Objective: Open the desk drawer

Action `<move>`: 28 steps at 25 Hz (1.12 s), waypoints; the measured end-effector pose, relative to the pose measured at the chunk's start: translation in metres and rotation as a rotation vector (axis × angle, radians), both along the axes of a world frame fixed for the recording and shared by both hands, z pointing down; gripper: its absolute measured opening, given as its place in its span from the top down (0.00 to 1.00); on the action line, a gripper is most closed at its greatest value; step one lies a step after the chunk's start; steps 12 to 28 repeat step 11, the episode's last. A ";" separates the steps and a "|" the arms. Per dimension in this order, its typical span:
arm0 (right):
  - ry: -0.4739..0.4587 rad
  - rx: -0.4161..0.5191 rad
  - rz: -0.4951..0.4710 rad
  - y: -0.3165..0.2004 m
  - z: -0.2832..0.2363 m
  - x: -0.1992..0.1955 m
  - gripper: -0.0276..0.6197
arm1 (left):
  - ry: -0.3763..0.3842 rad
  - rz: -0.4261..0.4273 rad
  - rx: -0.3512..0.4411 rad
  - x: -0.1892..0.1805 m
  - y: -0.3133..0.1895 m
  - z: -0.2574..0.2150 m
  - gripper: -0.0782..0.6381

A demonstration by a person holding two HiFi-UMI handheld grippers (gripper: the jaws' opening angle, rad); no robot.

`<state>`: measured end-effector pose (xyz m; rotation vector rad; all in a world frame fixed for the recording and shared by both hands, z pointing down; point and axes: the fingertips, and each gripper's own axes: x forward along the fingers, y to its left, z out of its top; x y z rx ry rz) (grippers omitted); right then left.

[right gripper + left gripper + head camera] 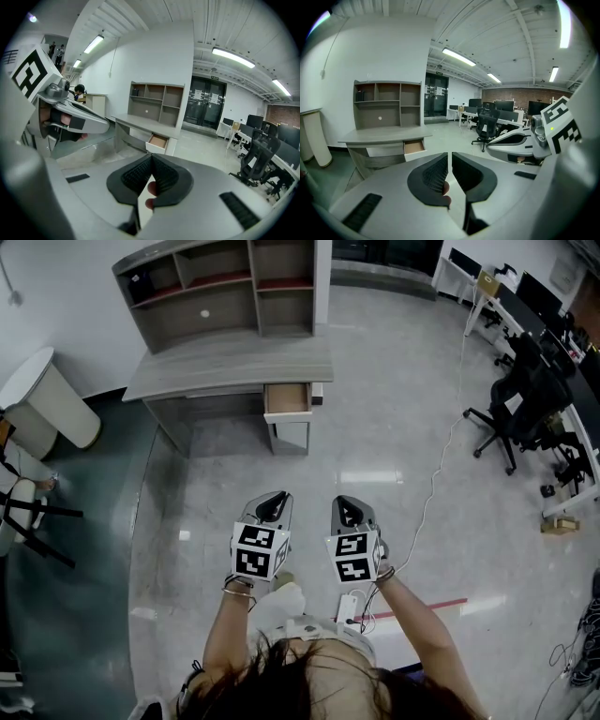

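Head view: The desk (225,367), with a shelf hutch (220,287) on top, stands against the wall at the top of frame. Its drawer (287,397), under the right end of the desktop, is pulled out and shows a brown interior. The left gripper (272,507) and right gripper (349,512) are held side by side over the glossy floor (375,446), well apart from the desk. An office chair (511,418) stands to the right.

Left gripper view: The jaws are nearly together, with a thin slit between the pads and nothing in it. The drawer (414,146) sits beyond and to the left of the jaws, well apart from them.

Right gripper view: The jaws are closed, tips meeting, with nothing held. The drawer (158,141) lies straight ahead above the jaw tips, out of contact.
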<state>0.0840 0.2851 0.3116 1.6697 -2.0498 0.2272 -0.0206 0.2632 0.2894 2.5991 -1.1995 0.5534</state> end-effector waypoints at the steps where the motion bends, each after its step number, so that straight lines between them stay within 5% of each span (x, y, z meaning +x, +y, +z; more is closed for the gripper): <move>1: 0.003 -0.001 0.001 -0.002 0.000 -0.001 0.92 | 0.002 0.003 -0.001 0.001 -0.003 0.000 0.84; 28: 0.018 -0.016 0.005 -0.017 0.007 -0.013 0.92 | -0.007 0.022 -0.020 -0.006 -0.021 0.011 0.84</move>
